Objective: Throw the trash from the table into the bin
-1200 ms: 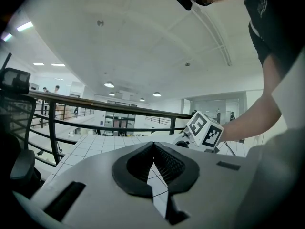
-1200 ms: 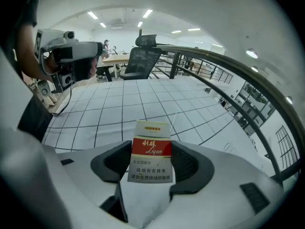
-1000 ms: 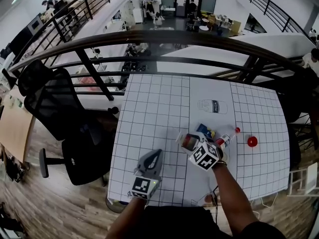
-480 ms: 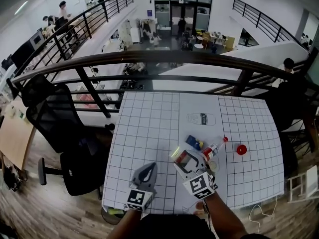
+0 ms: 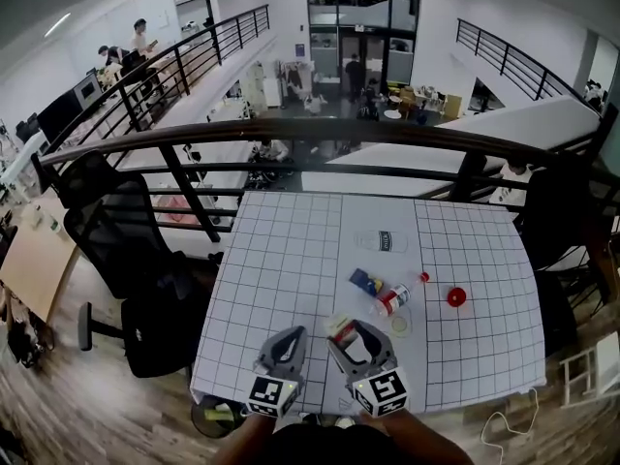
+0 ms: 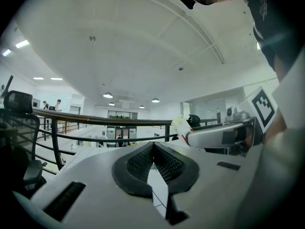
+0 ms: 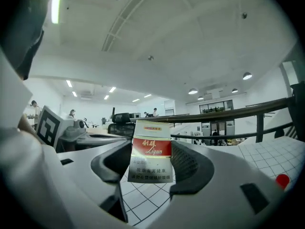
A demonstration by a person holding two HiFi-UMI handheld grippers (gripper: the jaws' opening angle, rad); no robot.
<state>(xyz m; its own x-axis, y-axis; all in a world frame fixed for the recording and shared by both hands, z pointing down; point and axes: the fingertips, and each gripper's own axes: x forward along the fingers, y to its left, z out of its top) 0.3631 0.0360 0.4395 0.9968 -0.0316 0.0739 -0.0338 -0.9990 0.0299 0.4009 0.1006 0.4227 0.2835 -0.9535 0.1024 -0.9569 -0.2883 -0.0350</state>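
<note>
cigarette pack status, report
Right gripper clamped on red-and-white cigarette pack, over the white gridded table. Left gripper shut, empty. Dark round bin below table's near-left corner; left gripper sits between pack and bin.

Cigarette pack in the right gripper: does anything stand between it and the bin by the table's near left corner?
Yes. In the head view the left gripper, shut and empty, sits beside the right gripper, on the line from the cigarette pack to the bin. The table has its near edge between them too.
</note>
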